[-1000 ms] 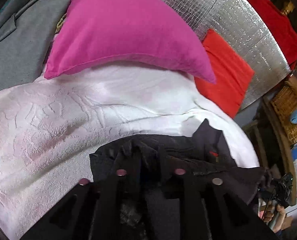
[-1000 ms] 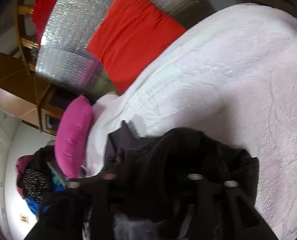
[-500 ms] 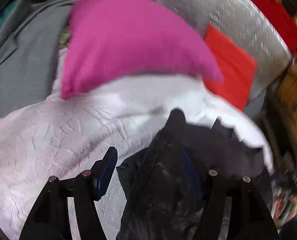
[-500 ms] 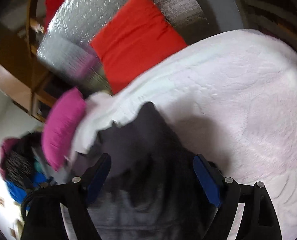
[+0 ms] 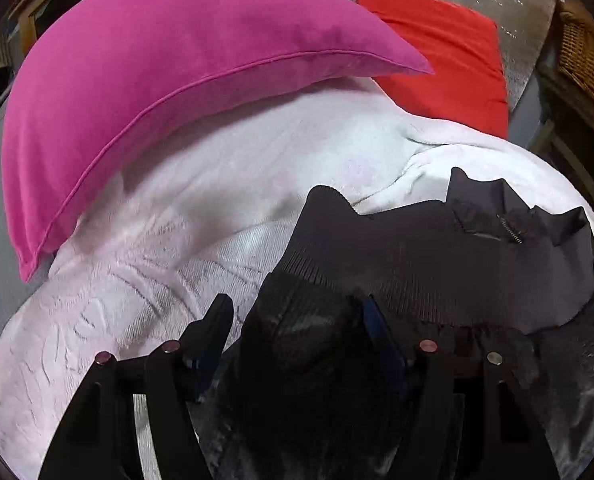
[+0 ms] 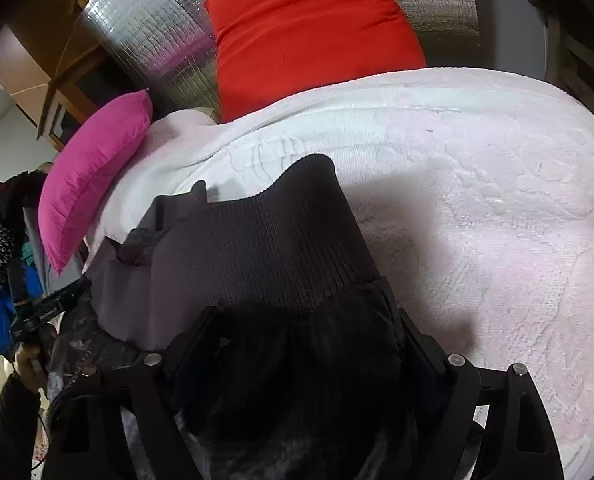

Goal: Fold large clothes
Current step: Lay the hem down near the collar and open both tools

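A black jacket [image 5: 437, 256] with a ribbed hem and a zip lies bunched on the white bedspread [image 5: 257, 168]. In the left wrist view my left gripper [image 5: 297, 320] stands open, its jaws wide on either side of a fold of the jacket. In the right wrist view the jacket's ribbed band [image 6: 265, 248] rises in front of my right gripper [image 6: 301, 332], which is open too, with dark cloth lying between its jaws. Neither gripper pinches the cloth.
A magenta pillow [image 5: 169, 80] lies at the head of the bed, a red pillow [image 5: 445, 52] against a silver quilted headboard [image 6: 153, 36]. A wicker basket [image 5: 589, 52] stands right. A pile of clothes [image 6: 1, 232] lies left. The white bedspread [image 6: 497, 200] stretches right.
Both grippers were shut on the jacket a second ago; they opened and let it go. The jacket has dropped onto the bedspread with its ribbed hem spread forward.
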`<state>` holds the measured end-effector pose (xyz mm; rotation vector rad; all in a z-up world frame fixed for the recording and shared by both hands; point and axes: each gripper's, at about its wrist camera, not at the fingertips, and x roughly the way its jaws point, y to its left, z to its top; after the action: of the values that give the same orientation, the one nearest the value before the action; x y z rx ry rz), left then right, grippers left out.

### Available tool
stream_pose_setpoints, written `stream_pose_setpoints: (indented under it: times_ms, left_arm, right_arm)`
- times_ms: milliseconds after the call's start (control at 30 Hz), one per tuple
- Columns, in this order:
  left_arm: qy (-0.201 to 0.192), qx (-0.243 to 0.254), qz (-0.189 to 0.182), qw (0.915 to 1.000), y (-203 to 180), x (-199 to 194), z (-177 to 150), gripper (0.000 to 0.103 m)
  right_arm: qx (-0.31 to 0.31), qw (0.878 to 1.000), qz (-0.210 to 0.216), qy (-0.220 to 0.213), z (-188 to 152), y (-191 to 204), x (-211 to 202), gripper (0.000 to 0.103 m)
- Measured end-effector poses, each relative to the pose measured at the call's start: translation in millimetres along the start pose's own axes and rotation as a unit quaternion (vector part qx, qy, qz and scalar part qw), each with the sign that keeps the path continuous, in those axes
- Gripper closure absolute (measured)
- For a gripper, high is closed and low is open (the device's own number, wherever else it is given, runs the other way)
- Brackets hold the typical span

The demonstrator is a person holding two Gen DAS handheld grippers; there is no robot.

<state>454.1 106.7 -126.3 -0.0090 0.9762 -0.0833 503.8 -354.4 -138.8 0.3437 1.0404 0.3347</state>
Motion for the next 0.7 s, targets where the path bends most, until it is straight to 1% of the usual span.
stream_pose_setpoints:
  times_ms: [67, 100, 167, 200, 300, 333, 467, 500, 533, 567, 633, 667, 700]
  left_arm:
    - [0.001, -0.003, -0.003, 1.0, 2, 3, 1, 0.034]
    - [0.002, -0.005, -0.005, 1.0, 3, 4, 1, 0.034]
    - [0.002, -0.008, -0.006, 1.0, 5, 4, 0, 0.034]
    - [0.001, -0.007, -0.005, 1.0, 4, 4, 0, 0.034]
    - [0.0, -0.002, 0.001, 1.0, 3, 7, 0, 0.034]
    - [0.0, -0.001, 0.002, 1.0, 1, 9, 0, 0.034]
    - [0.002, 0.0, 0.005, 1.0, -1, 15, 0, 0.034]
    - [0.003, 0.001, 0.004, 1.0, -2, 16, 0, 0.038]
    - [0.004, 0.003, 0.001, 1.0, -3, 17, 0, 0.056]
    - [0.011, 0.007, 0.003, 0.9999, -5, 19, 1, 0.063]
    - [0.012, 0.013, 0.015, 0.9997, -9, 21, 2, 0.081]
    - [0.007, 0.016, 0.02, 0.9997, -10, 18, 2, 0.083]
    - [-0.006, 0.014, 0.022, 0.9996, -11, 11, 3, 0.087]
  right_arm:
    - [0.002, 1.0, -0.002, -0.003, 0, 0, 0, 0.026]
    - [0.003, 1.0, -0.004, -0.004, 0, -1, 0, 0.028]
    - [0.001, 1.0, -0.01, -0.006, 0, -1, -2, 0.036]
    - [-0.001, 1.0, -0.014, -0.006, 1, -1, -3, 0.037]
    - [-0.008, 1.0, -0.028, -0.008, 0, -1, -6, 0.051]
    - [-0.01, 0.999, -0.038, -0.01, 0, -1, -7, 0.061]
    - [-0.017, 0.999, -0.046, -0.014, -2, -2, -11, 0.071]
    - [-0.02, 0.998, -0.051, -0.015, -2, 0, -10, 0.072]
    - [-0.024, 0.998, -0.057, -0.017, -2, 2, -11, 0.075]
    - [-0.028, 0.997, -0.064, -0.021, -1, 5, -12, 0.079]
    - [-0.04, 0.995, -0.082, -0.031, -1, 13, -17, 0.083]
    - [-0.05, 0.994, -0.093, -0.041, -1, 20, -23, 0.085]
    - [-0.058, 0.992, -0.1, -0.052, -1, 25, -29, 0.087]
